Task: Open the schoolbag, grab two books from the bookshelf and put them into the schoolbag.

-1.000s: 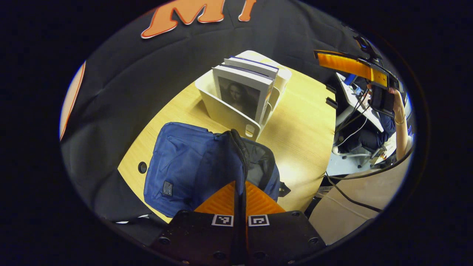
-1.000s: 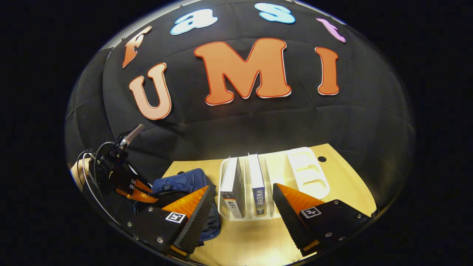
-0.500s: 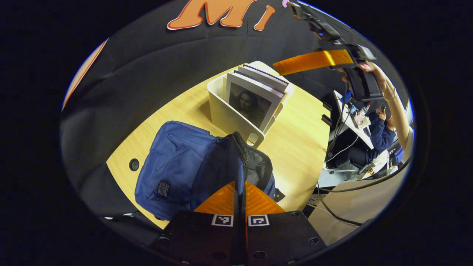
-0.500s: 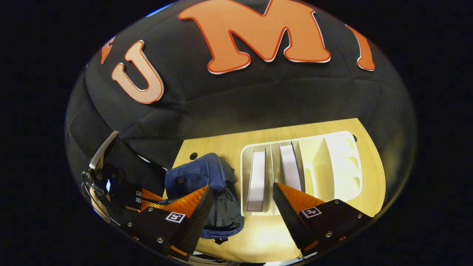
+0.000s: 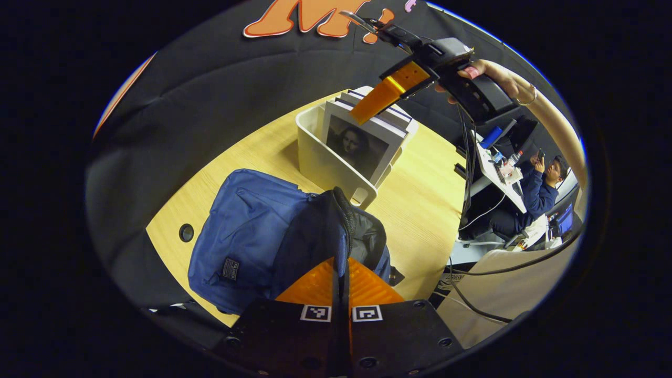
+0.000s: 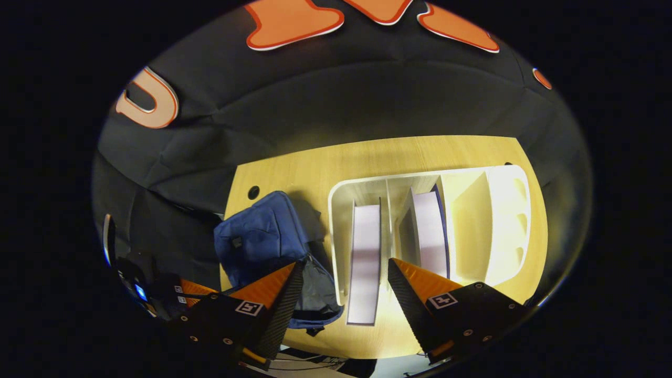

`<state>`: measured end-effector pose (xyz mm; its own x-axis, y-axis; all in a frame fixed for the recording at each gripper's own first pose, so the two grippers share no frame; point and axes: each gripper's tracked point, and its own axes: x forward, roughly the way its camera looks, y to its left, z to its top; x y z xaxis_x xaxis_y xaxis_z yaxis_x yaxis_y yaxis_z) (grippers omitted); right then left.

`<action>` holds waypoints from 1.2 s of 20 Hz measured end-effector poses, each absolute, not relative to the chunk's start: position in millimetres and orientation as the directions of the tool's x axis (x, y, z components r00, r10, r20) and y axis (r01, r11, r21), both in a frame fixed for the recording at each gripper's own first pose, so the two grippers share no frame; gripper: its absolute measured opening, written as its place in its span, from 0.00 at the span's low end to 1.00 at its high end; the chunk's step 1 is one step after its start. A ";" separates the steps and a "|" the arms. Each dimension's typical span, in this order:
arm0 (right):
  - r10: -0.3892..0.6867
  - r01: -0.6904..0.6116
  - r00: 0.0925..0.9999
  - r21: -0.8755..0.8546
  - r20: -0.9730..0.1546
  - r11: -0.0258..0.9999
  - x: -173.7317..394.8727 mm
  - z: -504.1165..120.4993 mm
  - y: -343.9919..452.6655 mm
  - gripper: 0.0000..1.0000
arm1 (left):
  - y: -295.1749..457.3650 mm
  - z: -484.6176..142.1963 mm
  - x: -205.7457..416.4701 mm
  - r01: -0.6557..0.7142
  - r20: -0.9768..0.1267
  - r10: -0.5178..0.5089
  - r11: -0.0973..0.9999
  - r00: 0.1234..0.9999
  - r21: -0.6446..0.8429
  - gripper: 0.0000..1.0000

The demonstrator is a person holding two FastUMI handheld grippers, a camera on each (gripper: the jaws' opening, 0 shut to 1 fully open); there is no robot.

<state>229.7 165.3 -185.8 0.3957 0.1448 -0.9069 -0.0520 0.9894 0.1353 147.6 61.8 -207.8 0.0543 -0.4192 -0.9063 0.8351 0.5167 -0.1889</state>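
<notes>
The blue schoolbag [image 5: 247, 226] lies on the wooden table [image 5: 430, 199] with its dark mouth gaping. My left gripper [image 5: 341, 265] is shut on the bag's zipper rim and holds it up. Behind the bag stands a white bookshelf [image 5: 320, 157] with two upright books; the front book [image 5: 357, 147] shows a portrait cover. My right gripper [image 6: 344, 268] hangs open above the shelf, looking straight down, its fingers either side of the left book [image 6: 365, 252]. The second book [image 6: 428, 226] stands one slot to the right. The right gripper [image 5: 388, 92] also shows over the books in the left gripper view.
A hand [image 5: 499, 79] holds the right gripper, with a cable [image 5: 499, 268] trailing past the table's right edge. A person [image 5: 535, 184] sits at a desk beyond the table. The shelf's right-hand slots [image 6: 493, 210] hold nothing. A round hole [image 5: 186, 232] sits in the tabletop.
The right gripper has swung in over the bookshelf and tipped down, from facing the wall to looking onto the books' top edges. The left gripper has kept its hold on the bag.
</notes>
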 end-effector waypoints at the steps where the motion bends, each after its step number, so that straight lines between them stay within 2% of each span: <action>1: 0.124 -0.045 0.390 0.116 -0.913 0.992 230.5 -190.8 162.0 0.98 | 62.5 -208.0 149.8 0.834 -0.908 -0.416 0.519 0.055 -0.187 0.01; 8: 0.093 -0.082 0.323 0.069 -0.942 0.994 228.7 -214.6 169.5 0.96 | 66.6 -209.8 150.2 0.834 -0.910 -0.410 0.520 0.056 -0.184 0.01; 10: 0.081 -0.087 0.317 0.056 -0.945 0.995 229.2 -219.8 167.9 0.90 | 66.9 -210.5 148.9 0.833 -0.909 -0.413 0.521 0.054 -0.187 0.01; 12: 0.078 -0.082 0.282 0.057 -0.956 0.995 219.8 -209.2 166.9 0.51 | 68.1 -209.5 149.4 0.829 -0.909 -0.413 0.526 0.053 -0.190 0.01; 13: 0.062 -0.093 0.293 0.036 -0.954 0.995 225.6 -216.4 163.1 0.31 | 69.1 -211.4 149.3 0.827 -0.909 -0.413 0.529 0.054 -0.191 0.01; 14: 0.051 -0.097 0.291 0.024 -0.955 0.995 223.6 -218.1 157.6 0.50 | 68.6 -211.1 149.4 0.826 -0.908 -0.415 0.530 0.054 -0.193 0.01; 15: 0.051 -0.105 0.287 0.021 -0.957 0.994 219.9 -216.4 156.4 0.34 | 69.0 -210.9 148.6 0.825 -0.909 -0.414 0.531 0.054 -0.193 0.01; 18: 0.059 -0.121 0.312 0.022 -0.948 0.992 215.6 -205.2 148.8 0.31 | 68.4 -211.4 148.0 0.823 -0.910 -0.412 0.534 0.053 -0.194 0.01; 24: 0.171 -0.127 0.437 0.128 -0.883 0.984 194.3 -136.8 126.4 0.31 | 68.2 -210.0 145.5 0.817 -0.914 -0.400 0.548 0.066 -0.181 0.01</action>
<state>194.3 126.4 -136.8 0.4370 0.1714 -0.8830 -0.1273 0.9836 0.1279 145.5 68.2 -210.0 0.0659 -0.4000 -0.9141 0.8169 0.5477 -0.1808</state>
